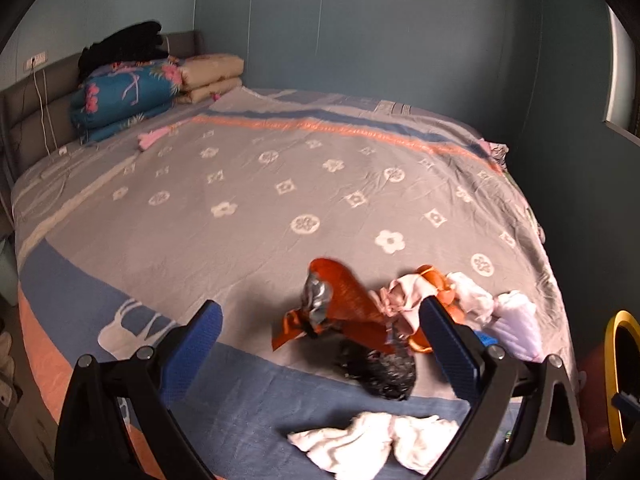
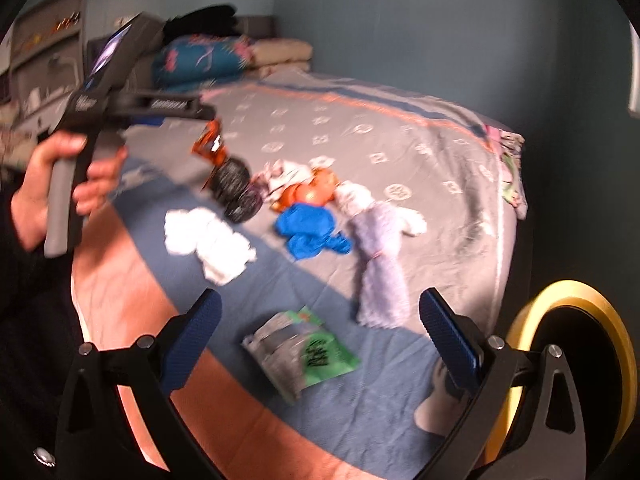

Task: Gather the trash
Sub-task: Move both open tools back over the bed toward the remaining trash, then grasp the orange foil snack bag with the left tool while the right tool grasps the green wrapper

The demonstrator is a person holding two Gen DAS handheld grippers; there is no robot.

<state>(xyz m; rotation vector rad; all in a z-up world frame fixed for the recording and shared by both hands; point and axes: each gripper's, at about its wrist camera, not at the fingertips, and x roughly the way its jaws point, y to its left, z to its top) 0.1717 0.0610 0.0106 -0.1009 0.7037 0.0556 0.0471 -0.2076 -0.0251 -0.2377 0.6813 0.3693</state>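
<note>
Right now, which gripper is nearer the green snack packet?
Right. The right gripper hangs open just above the green snack packet; the left gripper is farther up the bed by the orange wrapper.

bedspread (image 1: 248,184) open, trash pile (image 1: 404,304) crowded

Trash lies clustered near the foot edge of the bed (image 1: 248,184): a torn snack wrapper (image 1: 344,300) beside a crumpled dark bag (image 1: 380,368), with a white tissue (image 1: 372,440) nearer the edge and a foil snack packet (image 2: 300,350) closest to it. Folded quilts (image 1: 124,96) are stacked at the headboard corner.
</note>
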